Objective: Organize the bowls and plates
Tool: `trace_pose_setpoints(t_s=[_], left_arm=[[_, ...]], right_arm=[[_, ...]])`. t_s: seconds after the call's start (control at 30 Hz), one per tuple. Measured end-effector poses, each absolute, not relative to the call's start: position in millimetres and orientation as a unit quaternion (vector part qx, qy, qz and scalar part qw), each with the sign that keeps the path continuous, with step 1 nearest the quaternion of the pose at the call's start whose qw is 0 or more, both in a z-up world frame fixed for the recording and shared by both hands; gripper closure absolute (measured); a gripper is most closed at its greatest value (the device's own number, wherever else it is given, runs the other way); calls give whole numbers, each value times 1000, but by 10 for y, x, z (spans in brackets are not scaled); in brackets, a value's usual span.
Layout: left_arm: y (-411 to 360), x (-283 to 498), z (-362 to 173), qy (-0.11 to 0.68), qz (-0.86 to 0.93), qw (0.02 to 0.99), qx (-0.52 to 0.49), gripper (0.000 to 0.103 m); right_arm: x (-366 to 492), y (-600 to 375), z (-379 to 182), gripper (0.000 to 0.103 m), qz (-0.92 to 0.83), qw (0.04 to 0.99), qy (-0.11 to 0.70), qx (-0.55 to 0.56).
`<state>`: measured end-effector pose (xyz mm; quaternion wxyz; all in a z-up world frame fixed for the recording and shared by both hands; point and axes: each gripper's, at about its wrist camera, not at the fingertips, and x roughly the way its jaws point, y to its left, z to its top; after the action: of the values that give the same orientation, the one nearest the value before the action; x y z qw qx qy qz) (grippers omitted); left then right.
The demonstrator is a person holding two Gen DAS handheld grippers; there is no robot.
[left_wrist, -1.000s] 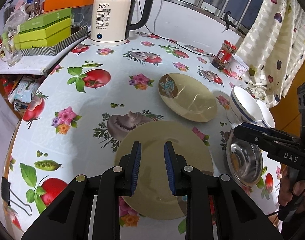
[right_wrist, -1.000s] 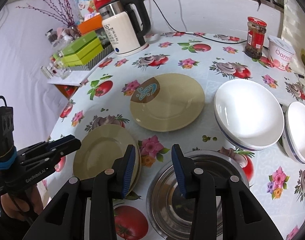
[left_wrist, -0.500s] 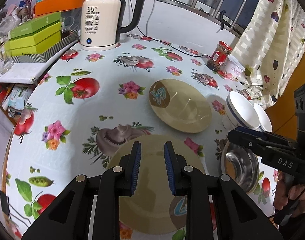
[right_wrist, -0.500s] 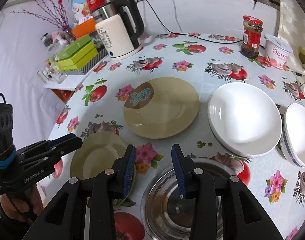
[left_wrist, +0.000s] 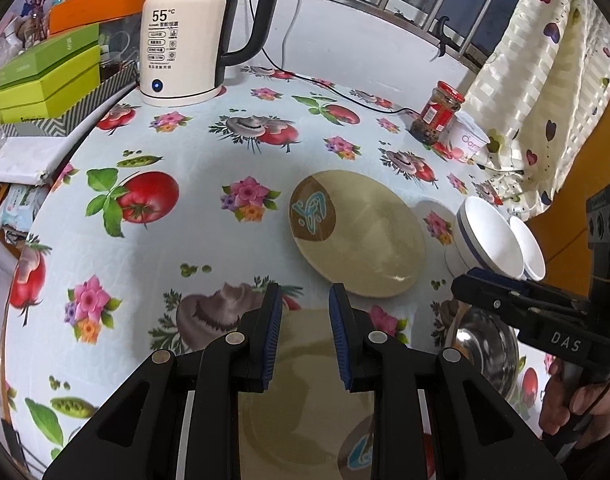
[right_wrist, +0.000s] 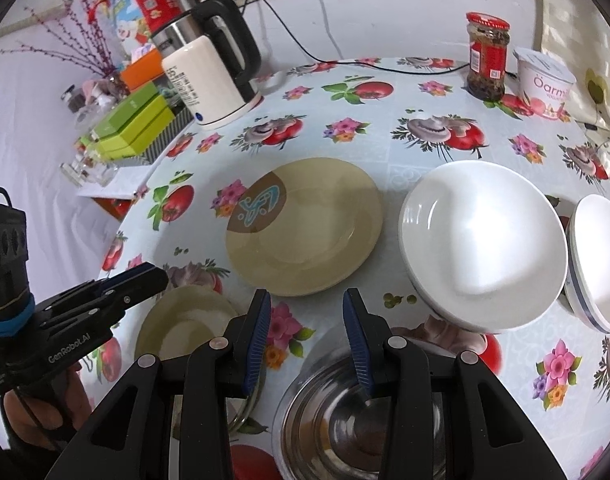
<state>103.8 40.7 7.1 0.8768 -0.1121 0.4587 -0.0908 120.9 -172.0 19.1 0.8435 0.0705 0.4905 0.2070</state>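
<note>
**Q:** How far along is the sorting?

**A:** By my reading it is barely starting. Going left to right, a tan plate (right_wrist: 185, 328) is lying at the near left edge of the table (left_wrist: 209, 240). A second tan plate with a blue mark (right_wrist: 305, 226) is sitting alone in the middle, apart from the first. A steel bowl (right_wrist: 361, 420) is resting at the near edge. A large white bowl (right_wrist: 483, 244) is standing to the right, with a smaller white bowl (right_wrist: 603, 260) just beside it at the far right. Whether the large one is sitting on another bowl I cannot tell, though a blue-striped rim is showing under it. The two plates are not yet stacked, so the plates are still waiting to be gathered, and the steel bowl is still standing apart from the white ones.

**Q:** What are the claws doing?

**A:** The left gripper (left_wrist: 305, 334) is hovering over the near tan plate, its far rim showing between the fingers. The jaws are standing parted with a clear gap, and nothing is being held. Whether a fingertip is touching the plate cannot be told. The right gripper (right_wrist: 307, 340) is hanging above the steel bowl with jaws parted wider, likewise carrying nothing.
</note>
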Motion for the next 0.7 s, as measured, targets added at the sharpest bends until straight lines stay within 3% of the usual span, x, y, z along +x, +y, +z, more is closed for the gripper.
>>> trace_pose_setpoints(t_s=[0.7], left_arm=[[366, 1733, -206, 506, -127, 844, -126, 76]], right_arm=[[1521, -1614, 30, 66, 165, 835, 520, 69]])
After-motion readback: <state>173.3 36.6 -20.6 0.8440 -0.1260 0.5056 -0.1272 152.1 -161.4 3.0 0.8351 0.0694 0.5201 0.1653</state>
